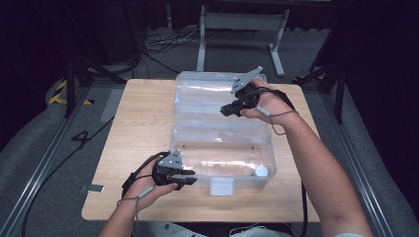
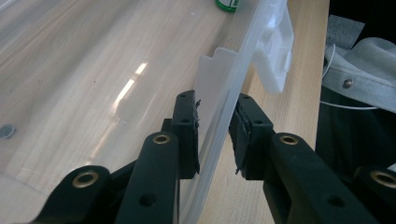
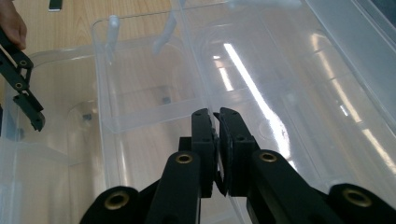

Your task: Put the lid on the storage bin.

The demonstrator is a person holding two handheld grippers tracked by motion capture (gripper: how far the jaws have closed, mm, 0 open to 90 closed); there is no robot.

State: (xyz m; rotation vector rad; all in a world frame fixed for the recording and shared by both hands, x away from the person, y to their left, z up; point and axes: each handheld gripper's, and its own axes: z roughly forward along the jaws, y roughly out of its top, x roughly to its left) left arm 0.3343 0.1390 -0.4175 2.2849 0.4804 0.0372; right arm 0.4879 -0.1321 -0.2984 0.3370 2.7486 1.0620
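A clear plastic box (image 1: 197, 148) stands open on the wooden table (image 1: 143, 118), its lid (image 1: 207, 89) toward the far side. My left gripper (image 1: 187, 180) is at the box's front left corner. Its jaws are closed on the front wall (image 2: 215, 135), one pad inside the box and one outside. My right gripper (image 1: 225, 110) is over the back of the box, shut on a thin clear edge (image 3: 196, 60) that looks like part of the lid. The left gripper (image 3: 21, 79) shows at the far left of the right gripper view.
A small white round object (image 1: 261, 171) lies in the box's front right corner, green-rimmed (image 2: 227, 3) in the left gripper view. A white latch (image 1: 222, 186) hangs at the front wall. A small tag (image 1: 96, 188) lies at the table's front left. Table legs (image 1: 242, 29) stand behind.
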